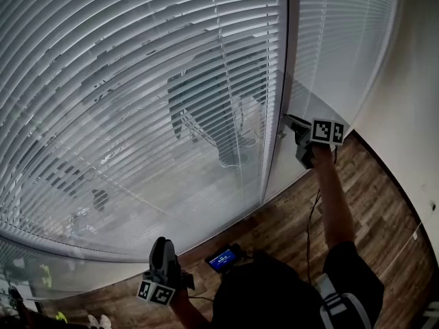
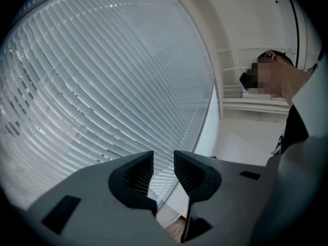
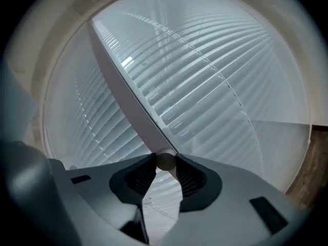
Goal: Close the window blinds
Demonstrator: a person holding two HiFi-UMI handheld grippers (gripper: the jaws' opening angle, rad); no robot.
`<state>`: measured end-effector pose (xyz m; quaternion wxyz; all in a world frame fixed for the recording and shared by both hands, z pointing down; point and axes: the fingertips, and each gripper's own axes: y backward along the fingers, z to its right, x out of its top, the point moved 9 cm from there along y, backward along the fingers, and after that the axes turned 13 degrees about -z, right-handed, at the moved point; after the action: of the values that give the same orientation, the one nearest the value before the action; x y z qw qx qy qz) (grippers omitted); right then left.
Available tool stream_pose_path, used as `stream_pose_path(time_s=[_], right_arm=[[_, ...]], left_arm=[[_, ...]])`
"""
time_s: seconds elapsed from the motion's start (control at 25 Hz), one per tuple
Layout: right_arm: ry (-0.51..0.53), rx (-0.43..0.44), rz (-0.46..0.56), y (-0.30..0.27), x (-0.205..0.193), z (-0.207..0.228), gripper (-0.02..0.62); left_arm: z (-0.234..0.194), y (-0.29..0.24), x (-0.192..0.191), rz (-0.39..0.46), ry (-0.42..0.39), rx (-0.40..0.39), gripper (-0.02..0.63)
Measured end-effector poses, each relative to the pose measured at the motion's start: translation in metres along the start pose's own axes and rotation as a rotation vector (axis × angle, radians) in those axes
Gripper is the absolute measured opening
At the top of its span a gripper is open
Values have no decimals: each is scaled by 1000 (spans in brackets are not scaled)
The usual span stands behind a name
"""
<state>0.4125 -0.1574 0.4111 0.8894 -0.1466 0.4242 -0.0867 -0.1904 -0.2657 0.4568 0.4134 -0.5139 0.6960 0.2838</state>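
Note:
White slatted window blinds (image 1: 137, 81) fill the wide pane, slats partly tilted so that the room behind shows through. A narrower blind (image 1: 336, 40) hangs to the right of the frame post. My right gripper (image 1: 287, 120) reaches up to that post. In the right gripper view its jaws (image 3: 165, 163) are shut on the lower end of the white tilt wand (image 3: 133, 101), which runs up and to the left. My left gripper (image 1: 164, 252) hangs low, away from the blinds. Its fingers (image 2: 163, 173) stand slightly apart with nothing between them.
Wood floor (image 1: 370, 184) runs along the window's foot, with a white wall (image 1: 418, 115) at the right. A small device with a blue screen (image 1: 223, 258) is at the person's chest. A thin cable (image 1: 312, 218) hangs beside the right arm.

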Motion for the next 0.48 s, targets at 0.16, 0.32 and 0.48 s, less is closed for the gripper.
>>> stream_pose_path(time_s=[0.16, 0.32, 0.48], right_arm=[[184, -84, 13, -3, -6, -2, 131], [662, -414, -15, -7, -17, -23, 175], [1046, -713, -63, -13, -24, -50, 175]], left_arm=[[1, -1, -2, -1, 0, 3, 123], [1, 0, -3, 1, 0, 13, 123], [2, 0, -1, -4, 0, 15, 123]])
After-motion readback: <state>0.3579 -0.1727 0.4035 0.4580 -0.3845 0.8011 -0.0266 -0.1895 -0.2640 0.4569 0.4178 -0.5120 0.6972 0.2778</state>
